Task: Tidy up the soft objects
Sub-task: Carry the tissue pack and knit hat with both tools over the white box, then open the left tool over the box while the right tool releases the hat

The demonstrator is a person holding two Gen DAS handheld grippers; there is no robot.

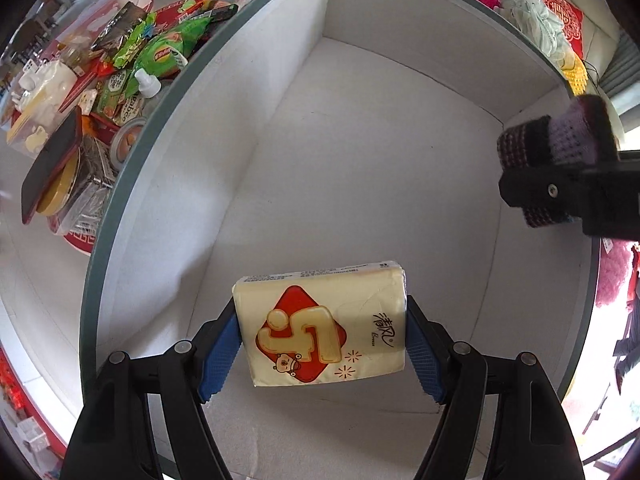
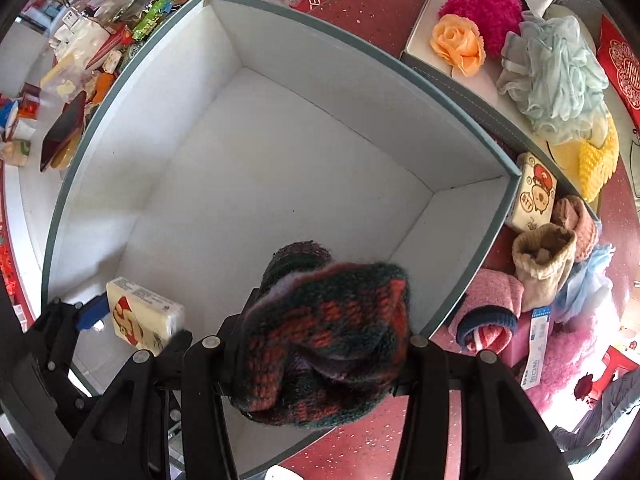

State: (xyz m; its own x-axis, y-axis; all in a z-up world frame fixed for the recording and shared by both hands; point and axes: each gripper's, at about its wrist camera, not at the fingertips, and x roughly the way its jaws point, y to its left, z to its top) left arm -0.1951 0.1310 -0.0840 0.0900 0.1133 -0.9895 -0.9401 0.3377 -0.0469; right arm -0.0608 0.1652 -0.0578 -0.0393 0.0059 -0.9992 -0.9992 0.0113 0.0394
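Note:
My left gripper (image 1: 322, 338) is shut on a cream tissue pack (image 1: 324, 324) with a red diamond print, its blue pads pressed to both ends, above the floor of a big white box (image 1: 360, 128) with a grey-green rim. The pack (image 2: 142, 316) and left gripper (image 2: 132, 316) also show at lower left in the right wrist view. My right gripper (image 2: 320, 344) is shut on a dark green and red knitted sock bundle (image 2: 324, 344), over the box's (image 2: 280, 152) near right side. In the left wrist view the knit (image 1: 552, 140) and right gripper (image 1: 560, 184) sit at the right wall.
Right of the box lie soft things: an orange fabric rose (image 2: 458, 44), magenta pom (image 2: 484, 16), pale blue mesh sponge (image 2: 556, 80), yellow knit (image 2: 598, 160), another tissue pack (image 2: 534, 192), beige sock (image 2: 542, 264), pink sock (image 2: 488, 312). Snack packets (image 1: 160, 52) and a phone (image 1: 50, 168) crowd the left.

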